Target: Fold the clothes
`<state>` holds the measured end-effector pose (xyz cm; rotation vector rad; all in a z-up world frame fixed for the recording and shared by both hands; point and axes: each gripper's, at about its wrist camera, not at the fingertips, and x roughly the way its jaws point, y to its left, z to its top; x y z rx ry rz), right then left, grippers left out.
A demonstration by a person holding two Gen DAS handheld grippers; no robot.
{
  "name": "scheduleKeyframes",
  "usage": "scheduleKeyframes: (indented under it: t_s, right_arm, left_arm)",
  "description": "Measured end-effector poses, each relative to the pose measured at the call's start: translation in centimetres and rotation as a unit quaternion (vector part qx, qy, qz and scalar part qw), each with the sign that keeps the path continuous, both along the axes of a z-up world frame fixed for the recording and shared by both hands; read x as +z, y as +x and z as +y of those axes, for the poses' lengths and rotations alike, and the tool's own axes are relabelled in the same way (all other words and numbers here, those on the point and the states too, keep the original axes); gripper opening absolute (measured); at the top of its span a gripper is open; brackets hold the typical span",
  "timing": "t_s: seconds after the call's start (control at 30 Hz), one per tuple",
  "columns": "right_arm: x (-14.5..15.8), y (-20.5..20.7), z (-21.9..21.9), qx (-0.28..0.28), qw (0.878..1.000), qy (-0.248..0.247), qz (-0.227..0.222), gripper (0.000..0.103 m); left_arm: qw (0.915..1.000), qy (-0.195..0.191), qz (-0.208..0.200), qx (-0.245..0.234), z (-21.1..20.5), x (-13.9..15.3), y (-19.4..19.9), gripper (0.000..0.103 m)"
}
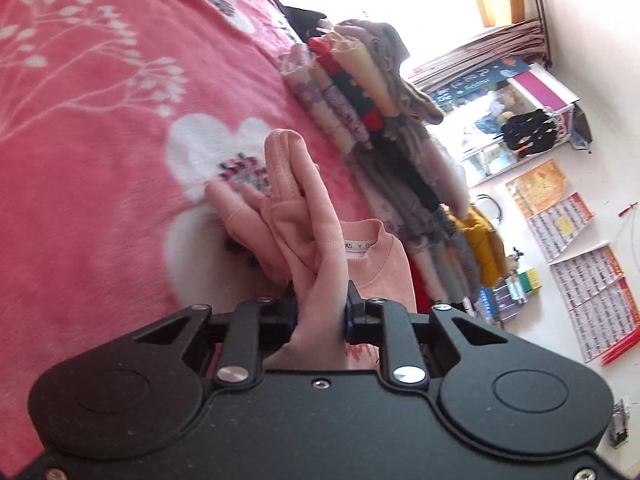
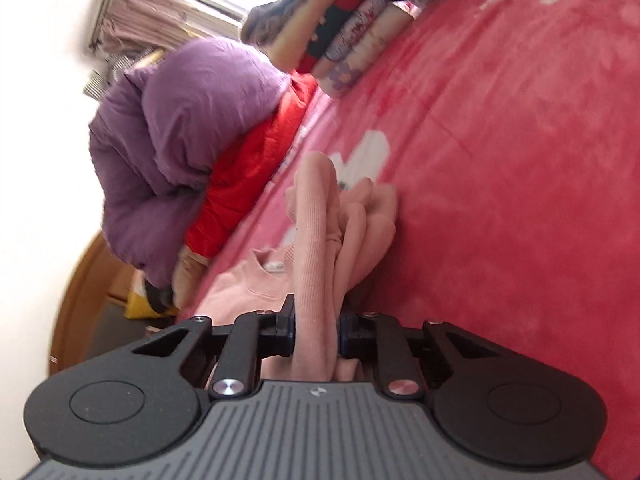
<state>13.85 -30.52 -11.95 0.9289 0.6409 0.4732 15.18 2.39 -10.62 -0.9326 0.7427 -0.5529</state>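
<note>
A pale pink sweatshirt (image 1: 304,216) lies on a pink flowered blanket (image 1: 100,128). Its round collar with a white label (image 1: 360,246) shows beyond the jaws in the left wrist view. My left gripper (image 1: 320,312) is shut on a bunched fold of this pink fabric, which rises in ridges ahead of the jaws. In the right wrist view my right gripper (image 2: 316,320) is likewise shut on a thick ribbed fold of the same pink sweatshirt (image 2: 320,216), with the collar (image 2: 264,276) lying to the left. The fingertips of both grippers are hidden by the cloth.
A stack of folded clothes (image 1: 360,96) lies on the blanket beyond the sweatshirt, seen as a stack of folded clothes (image 2: 344,28) in the right view. A purple quilt (image 2: 180,136) over a red one (image 2: 256,168) sits at the bed's left. Shelves and wall calendars (image 1: 584,280) stand beyond.
</note>
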Motion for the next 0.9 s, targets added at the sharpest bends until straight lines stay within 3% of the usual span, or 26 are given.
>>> scheduleKeyframes:
  t_s: [0.17,0.4,0.63,0.9]
  right_arm:
    - [2.5,1.5,-3.0,-0.034,0.998,0.044,-0.029,0.021]
    - [7.6,6.5,-8.4,-0.071,0.993,0.064,-0.072,0.021]
    - [14.9,14.7,-12.6,-0.088,0.985,0.056,-0.136,0.021]
    - [22.6,26.7,-15.1,-0.093,0.975,0.046,-0.196,0.021]
  left_arm:
    - [0.9991,-0.032,-0.015,-0.026,-3.0,3.0,4.6,0.018]
    - [0.9946,-0.066,-0.060,-0.054,-7.8,9.3,12.8,0.018]
    - [0.9887,-0.095,-0.100,-0.059,-11.4,15.7,21.8,0.019]
    - [0.9810,-0.110,-0.155,-0.036,-11.3,22.5,31.9,0.019]
